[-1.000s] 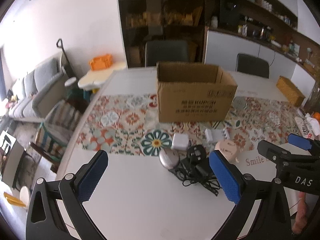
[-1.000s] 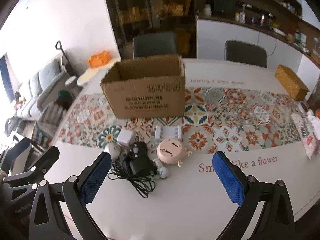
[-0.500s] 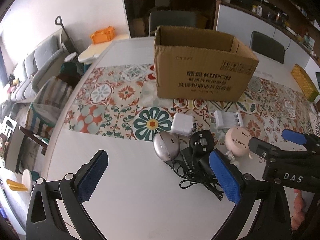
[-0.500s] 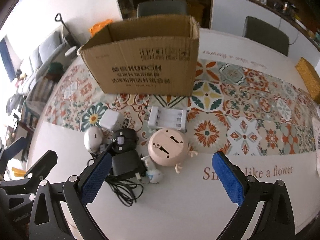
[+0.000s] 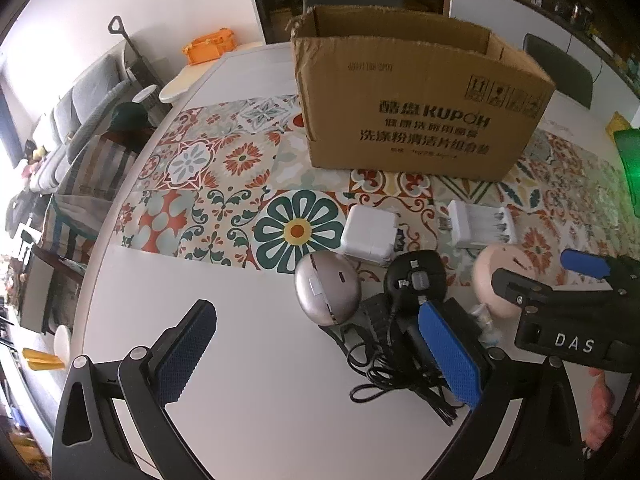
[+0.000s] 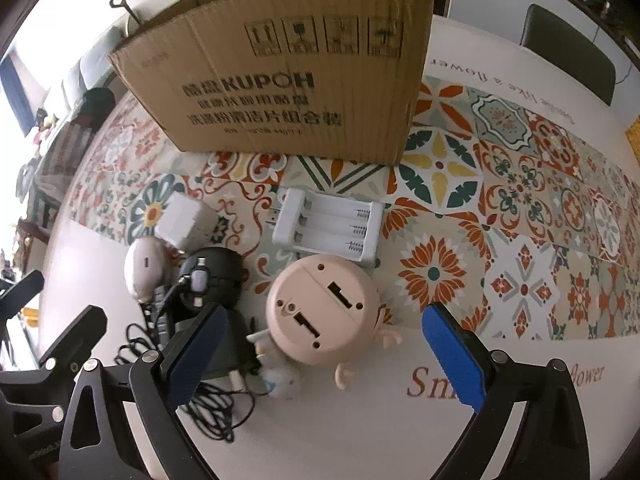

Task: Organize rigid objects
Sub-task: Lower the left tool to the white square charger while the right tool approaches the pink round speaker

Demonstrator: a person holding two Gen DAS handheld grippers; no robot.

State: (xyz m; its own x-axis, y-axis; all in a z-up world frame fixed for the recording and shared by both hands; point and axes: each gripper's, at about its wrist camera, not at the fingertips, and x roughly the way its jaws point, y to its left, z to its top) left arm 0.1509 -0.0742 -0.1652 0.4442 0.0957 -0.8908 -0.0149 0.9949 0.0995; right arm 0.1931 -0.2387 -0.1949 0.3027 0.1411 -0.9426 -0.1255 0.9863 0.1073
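Straight ahead of the wide-open, empty right gripper [image 6: 326, 354]: round pink toy [image 6: 322, 312], nearer it than the equally open, empty left gripper [image 5: 316, 354].

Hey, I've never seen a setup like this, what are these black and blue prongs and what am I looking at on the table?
These are two hand-held grippers, each carrying a fisheye camera that looks along its blue-padded fingers. One picture is from the left gripper, the other from the right gripper. Both are open and hold nothing. On the table stands an open cardboard box. In front lie a white charger cube, a white battery holder, a silver oval gadget, a round pink toy and black adapters with tangled cords.
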